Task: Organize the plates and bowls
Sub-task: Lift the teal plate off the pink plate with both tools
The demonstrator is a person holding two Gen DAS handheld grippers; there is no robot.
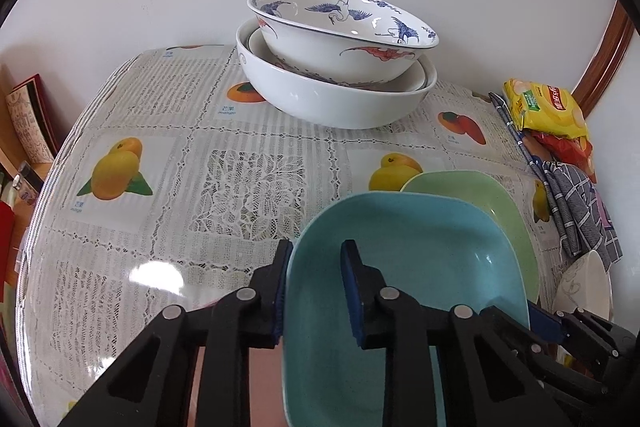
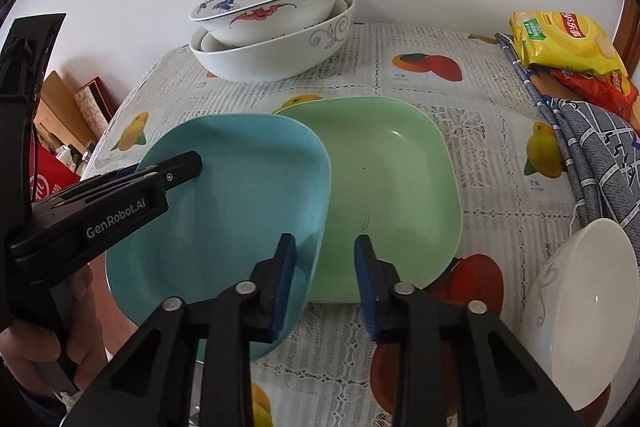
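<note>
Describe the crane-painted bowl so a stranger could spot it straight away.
At the far edge of the fruit-print tablecloth, against the wall, stands a stack of bowls. The crane-painted bowl sits tilted on top, inside the large white bowl. Only it has blue cranes inside and red bats outside.

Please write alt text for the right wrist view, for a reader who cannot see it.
The left gripper holds the left rim of a blue plate that overlaps a green plate on a fruit-print tablecloth. The right gripper hovers open above them; stacked bowls stand behind.
</note>
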